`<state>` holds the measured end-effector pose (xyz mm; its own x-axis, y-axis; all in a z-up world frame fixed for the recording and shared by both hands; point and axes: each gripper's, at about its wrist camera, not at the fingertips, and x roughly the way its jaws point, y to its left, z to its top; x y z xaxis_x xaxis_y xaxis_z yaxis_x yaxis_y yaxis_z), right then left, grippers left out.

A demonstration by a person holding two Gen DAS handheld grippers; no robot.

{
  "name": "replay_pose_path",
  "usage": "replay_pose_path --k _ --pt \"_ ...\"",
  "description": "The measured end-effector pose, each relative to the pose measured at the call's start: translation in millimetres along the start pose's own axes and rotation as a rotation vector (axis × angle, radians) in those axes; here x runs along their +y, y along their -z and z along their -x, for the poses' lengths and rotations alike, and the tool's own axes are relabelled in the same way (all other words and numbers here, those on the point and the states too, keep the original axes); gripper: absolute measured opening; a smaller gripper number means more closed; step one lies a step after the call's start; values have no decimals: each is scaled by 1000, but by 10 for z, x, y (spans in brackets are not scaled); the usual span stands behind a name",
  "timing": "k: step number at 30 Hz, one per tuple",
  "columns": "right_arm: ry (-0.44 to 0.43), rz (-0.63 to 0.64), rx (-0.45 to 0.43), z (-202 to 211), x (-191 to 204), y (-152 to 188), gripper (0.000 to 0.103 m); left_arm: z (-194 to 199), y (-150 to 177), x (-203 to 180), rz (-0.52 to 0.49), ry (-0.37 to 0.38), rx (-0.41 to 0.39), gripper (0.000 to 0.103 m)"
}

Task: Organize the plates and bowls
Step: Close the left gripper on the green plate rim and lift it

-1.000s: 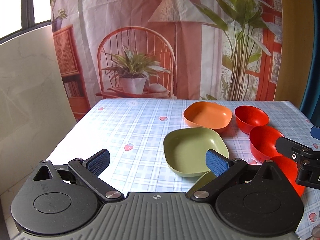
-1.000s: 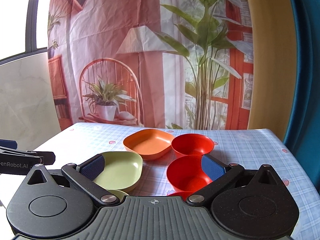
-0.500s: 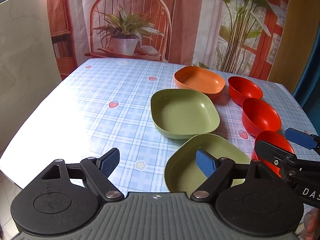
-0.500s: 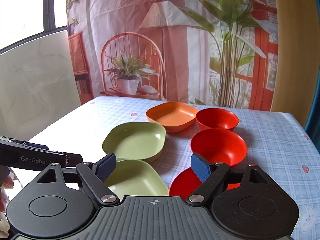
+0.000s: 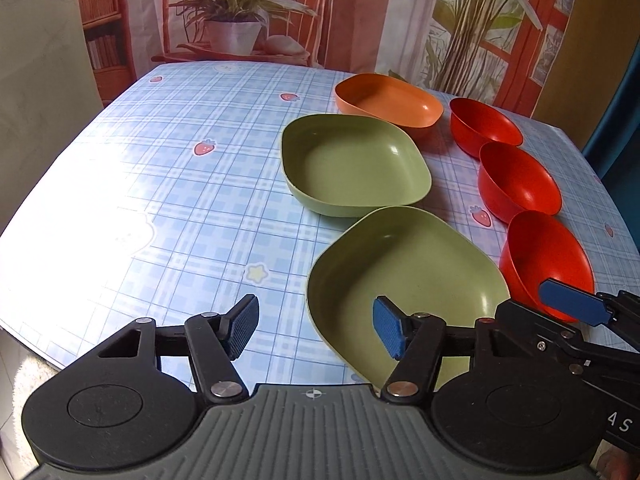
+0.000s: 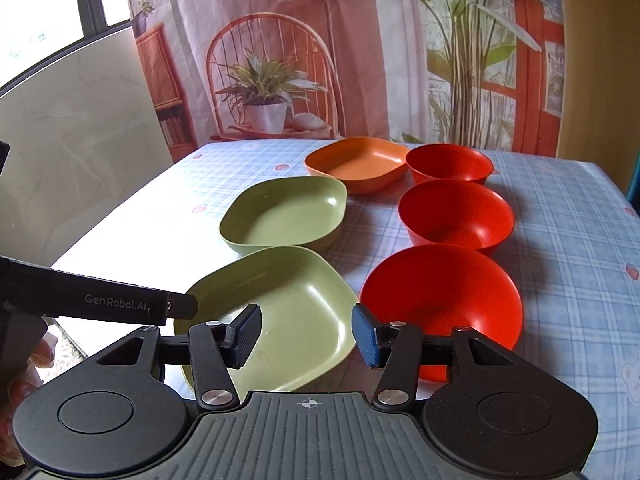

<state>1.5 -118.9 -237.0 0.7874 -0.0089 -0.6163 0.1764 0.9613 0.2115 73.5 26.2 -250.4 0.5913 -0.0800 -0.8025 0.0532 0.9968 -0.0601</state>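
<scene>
Plates point(image 5: 404, 280) and bowls point(image 6: 440, 300) all sit apart on the table point(image 5: 160, 200): two green plates and an orange one point(image 5: 388, 98) in one row, three red bowls beside them, nothing stacked yet. Your left gripper point(image 5: 316, 326) straddles the near plate's left rim; your right gripper point(image 6: 306, 334) straddles its right rim, beside the near bowl. Both jaws have just been closing, half open, pressing on nothing. All stacking remains.

1. The left gripper point(image 5: 316, 326) has black linkage arms, silver pivot screws and ribbed blue pads point(image 5: 388, 330).
2. The right gripper point(image 6: 307, 336) looks the same.
3. White "GenRobot.AI" lettering marks one black finger point(image 6: 100, 300).
</scene>
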Motion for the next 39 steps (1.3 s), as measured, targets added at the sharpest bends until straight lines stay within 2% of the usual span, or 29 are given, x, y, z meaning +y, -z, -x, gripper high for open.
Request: replay_pose_path --k 4,14,19,25,29,31,34,39 --pt "-3 -15 33 -26 -23 35 42 0 14 9 4 12 0 65" --pt "-4 -71 117 -191 -112 102 42 -13 -79 114 -5 79 -40 65" --pt "-7 -77 135 -258 -125 113 41 -97 -145 173 -78 50 -78 65" --pt "2 -69 150 -318 -114 100 38 -303 -72 179 -72 98 -9 49" --pt "10 -77 151 -350 -136 88 34 -373 -36 210 -61 124 17 33" --pt "16 -79 148 -367 -143 82 31 -369 -21 206 -59 122 12 32" --pt "21 -77 145 -383 -143 85 29 -360 6 197 -60 110 7 24" --pt "26 -81 138 -406 -159 83 19 -393 31 191 -47 108 25 18"
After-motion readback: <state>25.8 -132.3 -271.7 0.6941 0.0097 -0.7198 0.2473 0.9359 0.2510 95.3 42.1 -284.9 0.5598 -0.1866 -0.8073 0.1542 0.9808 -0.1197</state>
